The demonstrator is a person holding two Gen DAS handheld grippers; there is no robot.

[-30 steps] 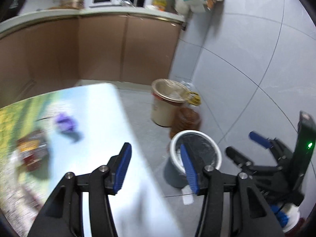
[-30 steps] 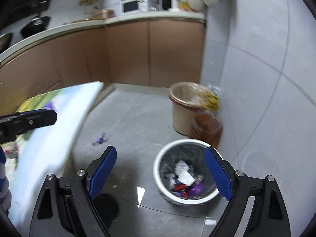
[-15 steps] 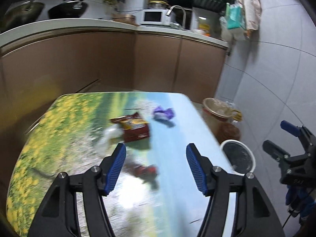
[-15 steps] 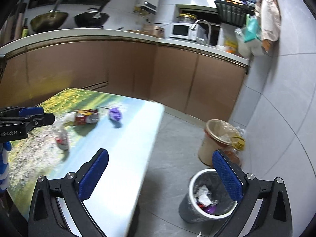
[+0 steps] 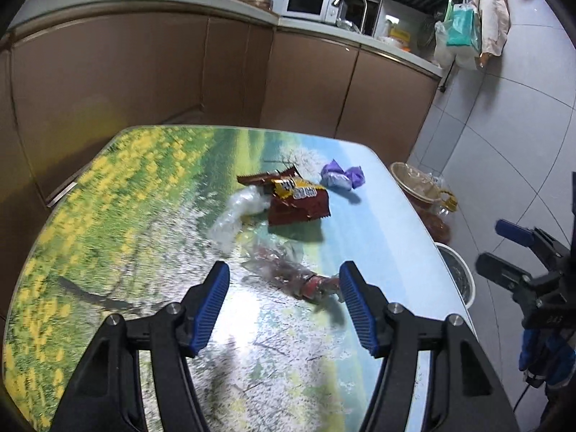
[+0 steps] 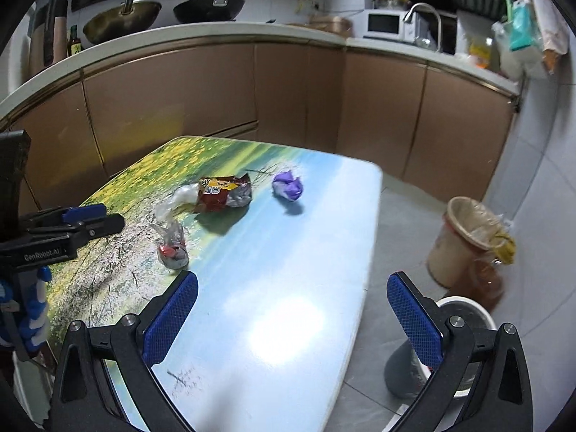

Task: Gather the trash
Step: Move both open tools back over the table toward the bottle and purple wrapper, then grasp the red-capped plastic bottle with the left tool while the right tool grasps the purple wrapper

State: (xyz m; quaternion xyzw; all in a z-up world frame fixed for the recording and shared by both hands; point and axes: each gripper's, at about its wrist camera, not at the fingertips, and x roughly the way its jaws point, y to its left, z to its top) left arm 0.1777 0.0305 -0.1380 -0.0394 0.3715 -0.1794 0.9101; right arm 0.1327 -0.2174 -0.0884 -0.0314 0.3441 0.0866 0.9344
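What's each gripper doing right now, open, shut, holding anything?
Left gripper: open, empty, above the table near the clear wrapper.
Right gripper: open, empty.

Table (image 5: 108,216) printed with yellow flowers, green meadow, pale blue sky. Red-brown snack wrapper (image 5: 297,203) with yellow lettering. Purple crumpled wrapper (image 5: 342,178). Clear plastic scrap (image 5: 237,212). Blue-padded black left tool (image 5: 284,304). Copper-brown cabinets (image 6: 288,100).
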